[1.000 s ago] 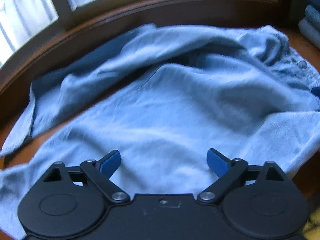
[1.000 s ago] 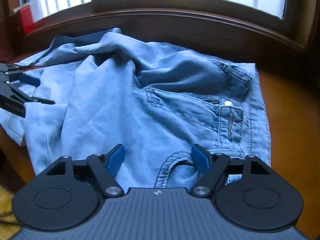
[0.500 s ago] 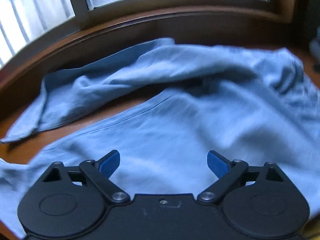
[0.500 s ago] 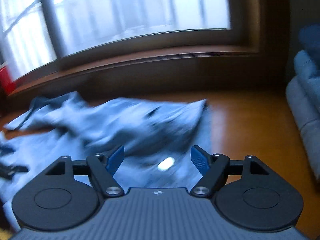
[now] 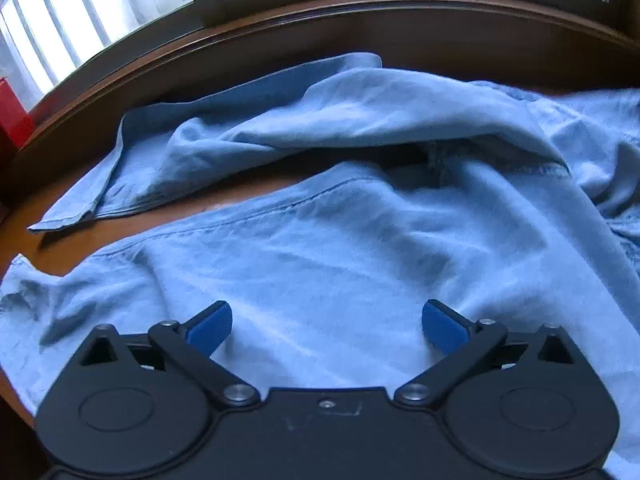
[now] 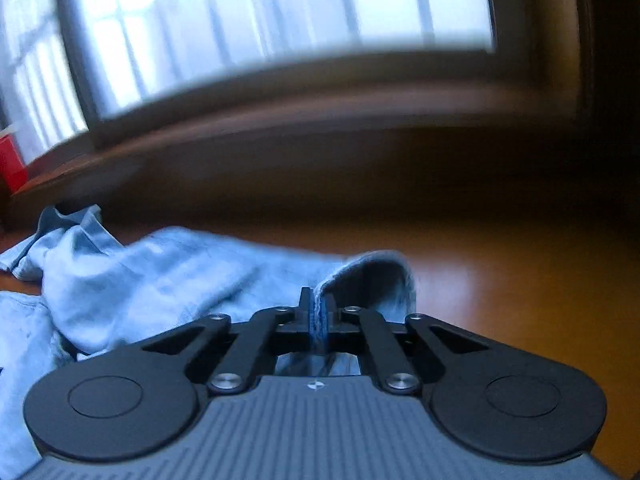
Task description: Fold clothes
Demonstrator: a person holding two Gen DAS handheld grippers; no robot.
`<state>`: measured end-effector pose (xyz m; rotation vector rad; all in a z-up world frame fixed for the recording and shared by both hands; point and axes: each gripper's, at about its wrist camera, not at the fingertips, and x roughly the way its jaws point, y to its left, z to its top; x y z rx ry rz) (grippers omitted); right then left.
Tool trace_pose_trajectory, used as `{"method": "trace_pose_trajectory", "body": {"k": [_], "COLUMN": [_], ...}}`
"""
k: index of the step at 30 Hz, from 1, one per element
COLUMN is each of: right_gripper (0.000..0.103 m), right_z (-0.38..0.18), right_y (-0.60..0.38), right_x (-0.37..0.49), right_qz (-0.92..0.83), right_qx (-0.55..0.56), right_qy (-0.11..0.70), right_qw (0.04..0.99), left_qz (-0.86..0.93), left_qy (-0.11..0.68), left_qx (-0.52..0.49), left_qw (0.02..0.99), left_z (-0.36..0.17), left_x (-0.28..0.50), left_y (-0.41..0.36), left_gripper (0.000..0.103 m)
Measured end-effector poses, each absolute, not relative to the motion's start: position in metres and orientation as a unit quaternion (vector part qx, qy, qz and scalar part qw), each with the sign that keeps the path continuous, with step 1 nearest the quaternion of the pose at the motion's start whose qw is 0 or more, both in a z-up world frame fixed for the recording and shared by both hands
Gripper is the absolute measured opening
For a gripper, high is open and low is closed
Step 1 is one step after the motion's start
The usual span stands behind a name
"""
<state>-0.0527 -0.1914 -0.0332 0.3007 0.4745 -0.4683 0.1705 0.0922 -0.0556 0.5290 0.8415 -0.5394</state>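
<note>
Light blue jeans (image 5: pixel 360 240) lie rumpled across a brown wooden table (image 6: pixel 500 280). In the left wrist view one leg runs toward the far left and the nearer leg spreads under my left gripper (image 5: pixel 326 324). Its jaws are opening wide above the cloth, and the blue pads (image 5: pixel 210 326) press on nothing. In the right wrist view my right gripper (image 6: pixel 318 316) is shut on the jeans' edge (image 6: pixel 372 276), which curls up in a loop just past the closed pads. The other jeans cloth (image 6: pixel 140 280) trails off to the left.
A dark wooden window sill (image 5: pixel 360 12) and bright windows run along the far side of the table. A red object (image 5: pixel 10 120) stands at the left end of the sill. Bare tabletop (image 6: pixel 520 300) stretches to the right of the jeans.
My right gripper swung right along the jeans to their edge and closed on it, lifting a fold. My left gripper drifted over the nearer leg, its view rolling, jaws staying wide.
</note>
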Motion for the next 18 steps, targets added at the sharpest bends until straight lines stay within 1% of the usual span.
{"method": "trace_pose_trajectory", "body": {"k": [2,6,9,12,14,16,17,18], "right_gripper": [0.002,0.003,0.004,0.012,0.012,0.021,0.029,0.052], "right_z": [-0.012,0.017,0.004,-0.027,-0.041,-0.034,-0.027,-0.018], "right_y": [-0.188,-0.202,-0.239,-0.272,-0.286,-0.282,-0.276,-0.266], "right_x": [-0.064,-0.066,-0.044,-0.016,-0.005,-0.011,-0.017,-0.024], "right_qz": [-0.247,-0.324,-0.365,-0.379,-0.39,-0.395,-0.394,-0.389], "right_qx": [0.128,0.068,0.048,0.059,0.073,0.096,0.104,0.111], "right_qy": [0.184,0.143,0.175,0.24,0.275,0.261,0.247,0.231], "right_qw": [0.943,0.933,0.913,0.892,0.876,0.876,0.879,0.885], "left_qz": [-0.248,-0.24,-0.261,-0.27,-0.268,-0.267,-0.267,-0.266], "left_qy": [0.402,0.407,0.421,0.427,0.426,0.429,0.433,0.438], "left_qx": [0.26,0.272,0.261,0.253,0.25,0.241,0.233,0.225], "left_qw": [0.842,0.838,0.829,0.825,0.827,0.829,0.829,0.829], "left_z": [-0.054,-0.053,-0.052,-0.052,-0.052,-0.052,-0.052,-0.052], "left_x": [0.166,0.156,0.15,0.144,0.142,0.142,0.143,0.144], "left_y": [0.091,0.089,0.088,0.085,0.086,0.089,0.089,0.091], "left_gripper": [0.103,0.103,0.103,0.103,0.103,0.103,0.103,0.103]}}
